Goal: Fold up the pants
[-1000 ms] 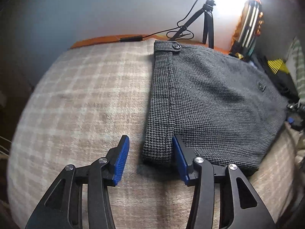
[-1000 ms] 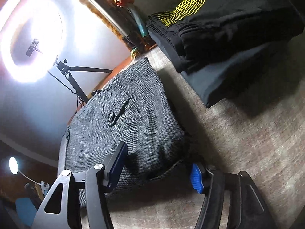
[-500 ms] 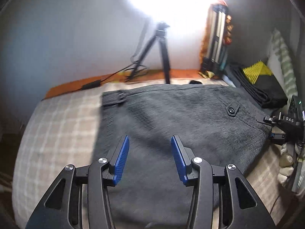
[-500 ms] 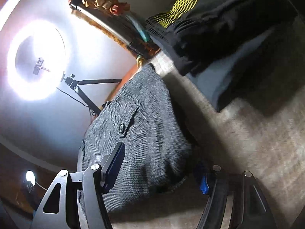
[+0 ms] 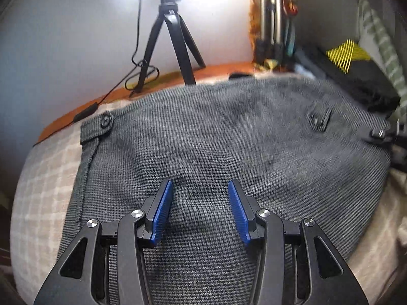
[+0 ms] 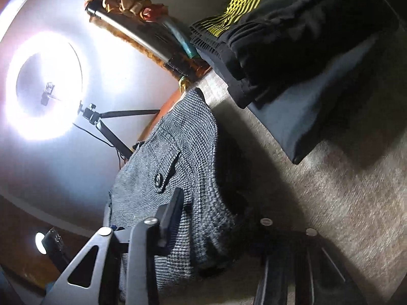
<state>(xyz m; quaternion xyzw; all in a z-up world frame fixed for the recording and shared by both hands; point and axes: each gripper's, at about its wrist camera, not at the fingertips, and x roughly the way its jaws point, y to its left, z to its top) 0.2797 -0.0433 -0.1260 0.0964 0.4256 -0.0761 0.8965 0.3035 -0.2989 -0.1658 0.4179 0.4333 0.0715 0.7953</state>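
the pants (image 5: 229,157), coarse grey houndstooth weave, lie folded on a checked blanket (image 5: 43,190), long axis across the left view, waistband button left. left gripper (image 5: 199,208) hovers unclenched above them. right gripper (image 6: 216,218) is closing, fabric edge between its jaws. black clothes (image 6: 292,38) lie beside; tripod (image 5: 173,40) behind.

The left gripper (image 5: 199,208) hangs over the folded grey pants (image 5: 229,147), its blue pads (image 5: 161,213) apart, nothing between them; a tripod (image 5: 170,40) stands behind.

Glaring ring light (image 6: 44,86) — dim, blurred edges
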